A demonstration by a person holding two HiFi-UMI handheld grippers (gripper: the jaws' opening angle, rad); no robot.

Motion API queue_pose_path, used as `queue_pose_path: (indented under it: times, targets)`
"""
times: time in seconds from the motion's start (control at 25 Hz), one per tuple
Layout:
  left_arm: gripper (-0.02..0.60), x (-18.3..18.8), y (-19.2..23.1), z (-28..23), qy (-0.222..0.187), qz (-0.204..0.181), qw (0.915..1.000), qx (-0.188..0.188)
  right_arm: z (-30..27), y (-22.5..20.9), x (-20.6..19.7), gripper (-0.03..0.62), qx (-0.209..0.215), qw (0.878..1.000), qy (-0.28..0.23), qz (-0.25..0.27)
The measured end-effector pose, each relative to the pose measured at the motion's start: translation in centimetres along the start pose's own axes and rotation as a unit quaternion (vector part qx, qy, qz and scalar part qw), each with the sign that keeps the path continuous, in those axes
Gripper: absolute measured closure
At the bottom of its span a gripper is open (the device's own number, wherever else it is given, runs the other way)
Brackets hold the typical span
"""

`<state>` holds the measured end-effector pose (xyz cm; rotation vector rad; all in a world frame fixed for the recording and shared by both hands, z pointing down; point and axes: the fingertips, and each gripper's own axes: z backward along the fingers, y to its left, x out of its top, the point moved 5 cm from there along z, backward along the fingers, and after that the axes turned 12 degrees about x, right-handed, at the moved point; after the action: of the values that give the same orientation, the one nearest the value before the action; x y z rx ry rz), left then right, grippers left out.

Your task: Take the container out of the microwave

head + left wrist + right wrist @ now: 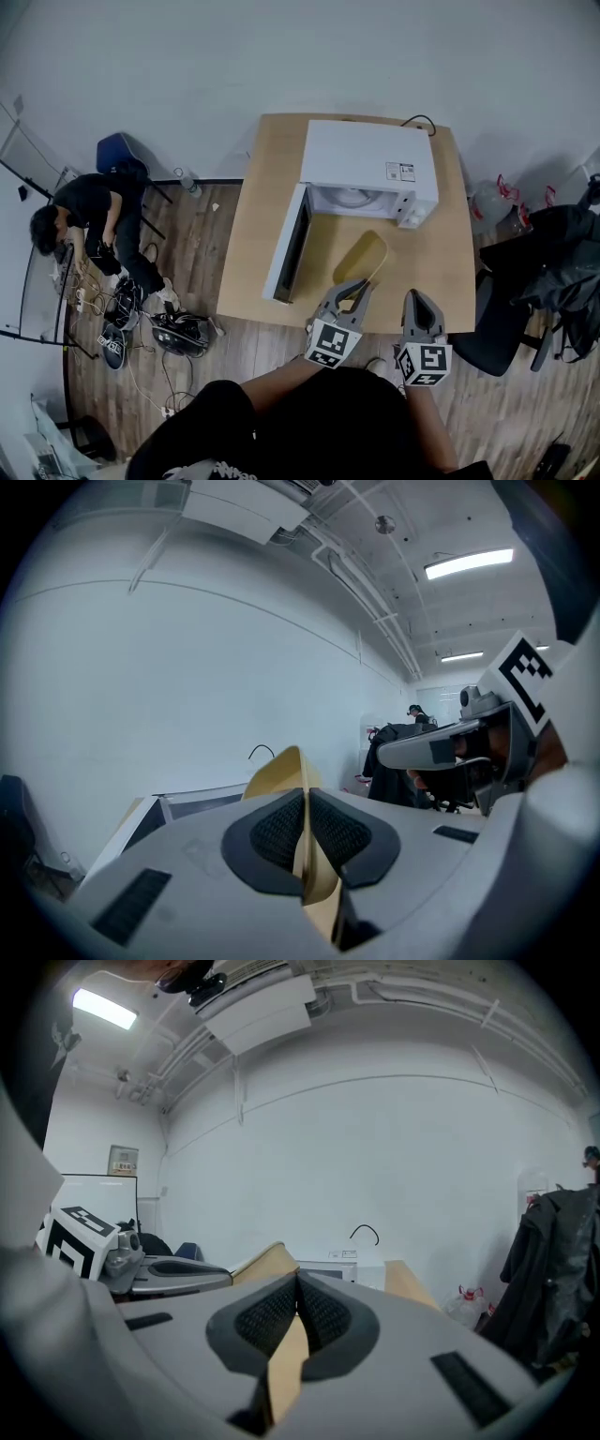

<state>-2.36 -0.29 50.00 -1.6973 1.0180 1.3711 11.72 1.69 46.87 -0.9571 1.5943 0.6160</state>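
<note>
The white microwave stands at the back of the wooden table with its door swung open to the left. A yellow container hangs tilted above the table in front of the microwave's opening. My left gripper is shut on its near rim, and in the left gripper view the yellow wall runs up between the pads. My right gripper is just to the right, shut with nothing in it. In the right gripper view the container and the microwave lie ahead.
A person sits on the floor at the left among cables and shoes. A blue chair stands behind them. To the right of the table are a black chair with a dark jacket and a water jug.
</note>
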Motion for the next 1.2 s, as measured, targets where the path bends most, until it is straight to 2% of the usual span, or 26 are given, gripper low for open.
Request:
queue_pose_path:
  times: [0.24, 0.56, 0.88, 1.2]
  targets:
    - [0.554, 0.7, -4.2, 0.4, 0.016, 0.013, 0.9992, 0.033, 2.9, -2.4, 1.3, 0.534, 0.020, 1.000, -0.012, 0.017]
    - [0.554, 2.2, -6.2, 1.3, 0.002, 0.023, 0.9952, 0.095, 4.4, -4.9, 0.5, 0.536, 0.058, 0.998, 0.004, 0.035]
    - [0.554, 2.7, -7.2, 1.3, 0.002, 0.018, 0.9922, 0.123, 4.5, -6.0, 0.0, 0.534, 0.084, 0.996, 0.005, 0.036]
    - [0.554, 2.8, -6.4, 1.1, 0.005, 0.015, 0.9901, 0.139, 3.4, -5.9, 0.0, 0.534, 0.096, 0.995, 0.003, 0.036]
